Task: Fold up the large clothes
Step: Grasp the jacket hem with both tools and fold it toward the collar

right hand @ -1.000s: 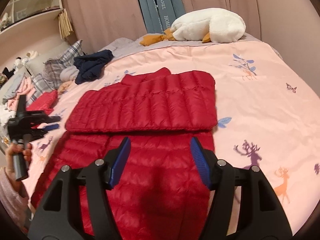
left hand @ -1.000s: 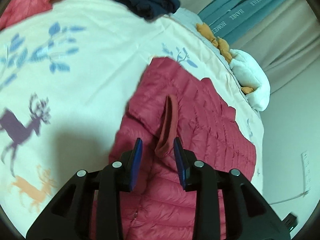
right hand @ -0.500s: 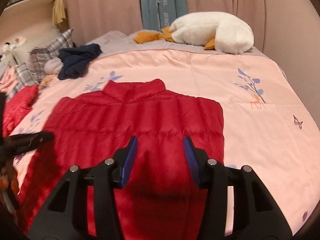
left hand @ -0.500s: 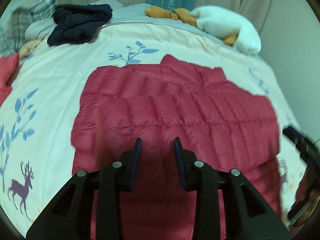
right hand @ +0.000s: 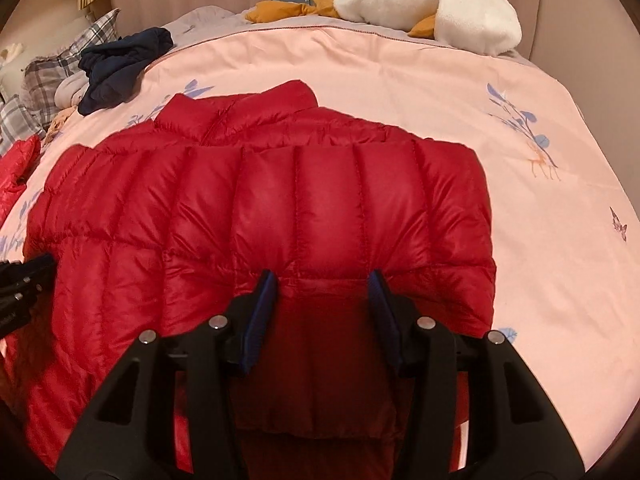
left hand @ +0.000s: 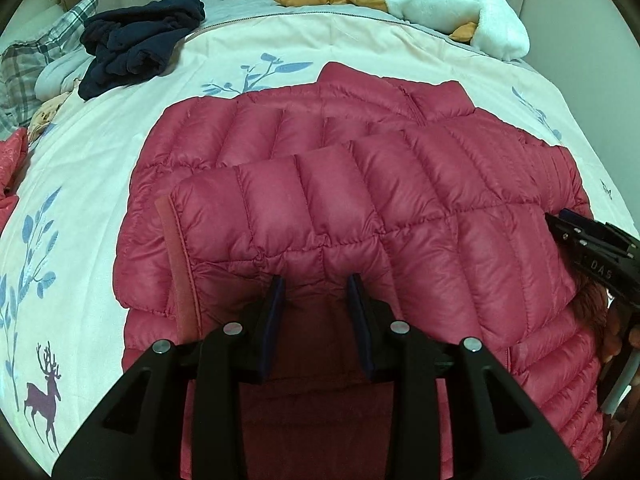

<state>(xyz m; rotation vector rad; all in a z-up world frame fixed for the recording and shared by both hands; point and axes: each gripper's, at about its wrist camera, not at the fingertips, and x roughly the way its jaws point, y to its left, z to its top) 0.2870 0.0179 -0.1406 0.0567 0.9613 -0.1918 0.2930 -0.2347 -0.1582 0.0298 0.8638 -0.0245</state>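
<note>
The red puffer jacket [left hand: 360,184] lies flat in the middle of the bed [left hand: 120,128], collar toward twelve o'clock, with both sleeves laid across the chest so the bulk forms a tidy rectangle, probably ready for a lengthwise fold. One sleeve's cuff [left hand: 180,264] ends at about nine o'clock in the left wrist view. The left gripper [left hand: 316,296] hangs over the lower edge of that folded sleeve, its jaws a little apart with nothing pinched between them, only fabric beneath. The right gripper [right hand: 322,292] sits over the other half of the jacket [right hand: 280,220], its jaws wider apart and likewise gripping nothing; the pads seem just at the sleeve's edge, though contact cannot be told. Both tools point down at the near half, which suggests they are placed to catch the hem and carry it up toward the collar. Farther out, a dark blue garment [left hand: 136,48] is bunched at eleven o'clock, a white plush toy [left hand: 456,8] lies at one o'clock, and a plaid pillow [left hand: 28,64] sits at ten.
</note>
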